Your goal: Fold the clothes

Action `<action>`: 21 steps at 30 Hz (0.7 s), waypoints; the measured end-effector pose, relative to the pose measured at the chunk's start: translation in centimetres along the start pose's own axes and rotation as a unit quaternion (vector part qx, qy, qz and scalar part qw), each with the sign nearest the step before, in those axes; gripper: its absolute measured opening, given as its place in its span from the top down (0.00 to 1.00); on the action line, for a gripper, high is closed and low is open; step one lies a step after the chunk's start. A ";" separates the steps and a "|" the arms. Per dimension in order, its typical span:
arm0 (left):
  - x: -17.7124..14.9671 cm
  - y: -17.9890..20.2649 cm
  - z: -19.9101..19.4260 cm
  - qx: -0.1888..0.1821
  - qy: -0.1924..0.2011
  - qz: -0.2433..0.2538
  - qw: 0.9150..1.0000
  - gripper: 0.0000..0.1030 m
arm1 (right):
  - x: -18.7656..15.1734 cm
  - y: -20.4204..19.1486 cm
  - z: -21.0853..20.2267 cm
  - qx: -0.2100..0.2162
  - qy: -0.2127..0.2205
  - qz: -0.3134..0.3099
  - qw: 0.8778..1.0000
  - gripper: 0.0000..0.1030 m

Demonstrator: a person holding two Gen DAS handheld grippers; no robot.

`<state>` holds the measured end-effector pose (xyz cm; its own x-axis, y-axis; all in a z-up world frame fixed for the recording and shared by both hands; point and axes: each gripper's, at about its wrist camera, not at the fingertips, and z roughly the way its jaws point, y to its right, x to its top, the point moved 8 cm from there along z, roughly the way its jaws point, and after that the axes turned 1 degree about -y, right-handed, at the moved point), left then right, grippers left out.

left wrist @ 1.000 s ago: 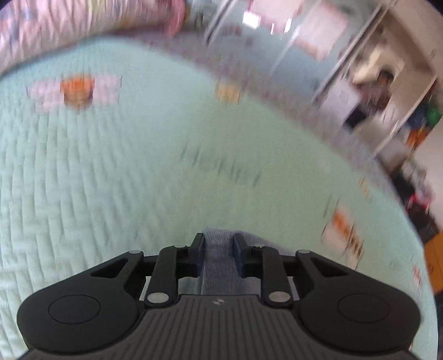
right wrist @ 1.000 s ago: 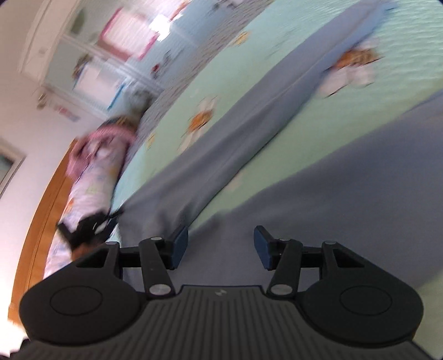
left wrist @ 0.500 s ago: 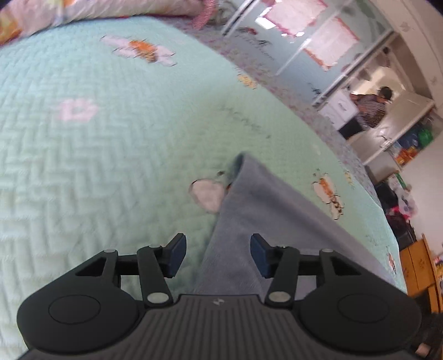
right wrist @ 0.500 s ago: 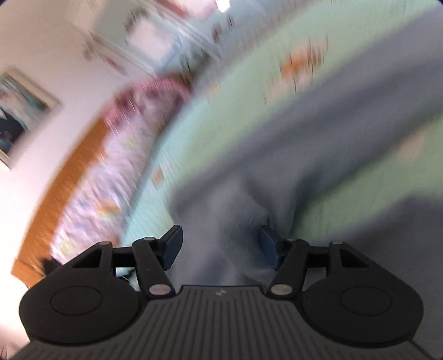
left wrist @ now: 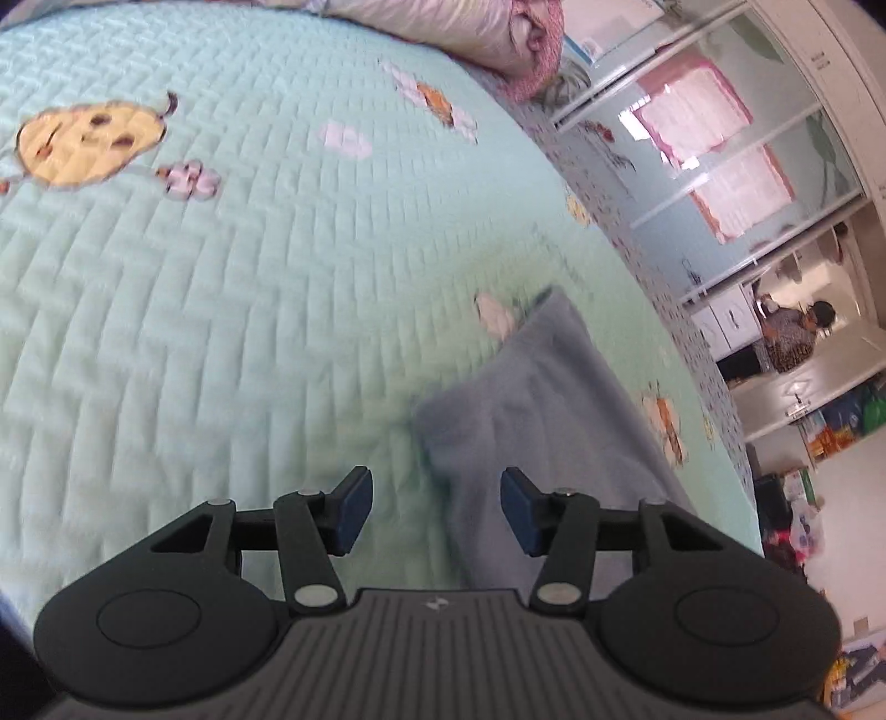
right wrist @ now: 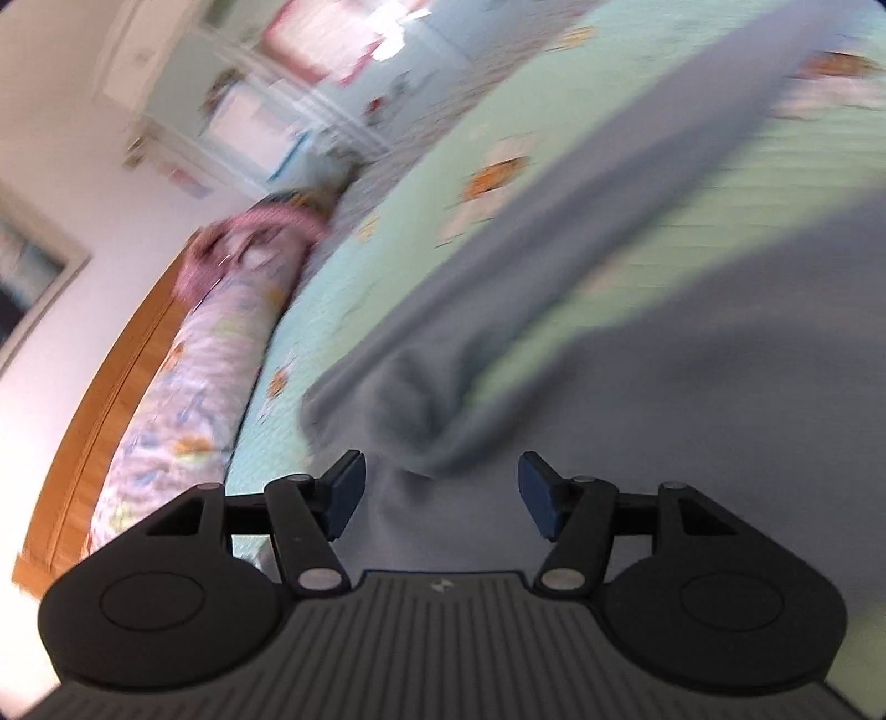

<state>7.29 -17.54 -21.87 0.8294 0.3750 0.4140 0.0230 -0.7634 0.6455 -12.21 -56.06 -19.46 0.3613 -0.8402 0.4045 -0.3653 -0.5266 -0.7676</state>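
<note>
On green quilt (left wrist: 232,288): grey garment (left wrist: 542,399); both claws agape, empty.

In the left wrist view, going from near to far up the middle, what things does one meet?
Left claw → grey-blue garment → mint quilted bedspread → rolled pink floral bedding at the far edge.

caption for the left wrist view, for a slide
Open left gripper hovers above the end of a blue-grey garment lying on a mint quilted bedspread.
</note>
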 end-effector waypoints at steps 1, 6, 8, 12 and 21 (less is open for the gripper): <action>-0.4 -0.1 0.1 0.001 -0.010 0.001 1.000 0.48 | 0.1 1.5 -1.7 -0.010 0.009 0.021 1.000 0.39; -0.6 0.8 2.5 -0.015 -0.036 -0.021 0.999 0.45 | -0.6 9.7 -11.1 -0.044 0.063 0.179 0.981 0.39; 0.1 1.3 3.8 -0.018 -0.036 -0.032 0.999 0.43 | -1.5 12.3 -13.2 -0.059 0.077 0.224 0.970 0.39; 1.2 2.1 5.6 -0.018 -0.033 -0.055 0.998 0.45 | -2.0 14.9 -13.7 -0.054 0.111 0.270 0.955 0.35; 1.3 3.2 6.9 -0.001 -0.060 -0.014 0.998 0.91 | 3.6 16.9 -10.7 -0.036 0.201 0.282 0.937 0.29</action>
<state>12.25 -23.12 -23.70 0.8889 0.3311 0.3165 0.0461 -0.7522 0.6573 -26.22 -69.37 -25.68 -0.2543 -0.9609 0.1093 -0.4624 0.0216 -0.8864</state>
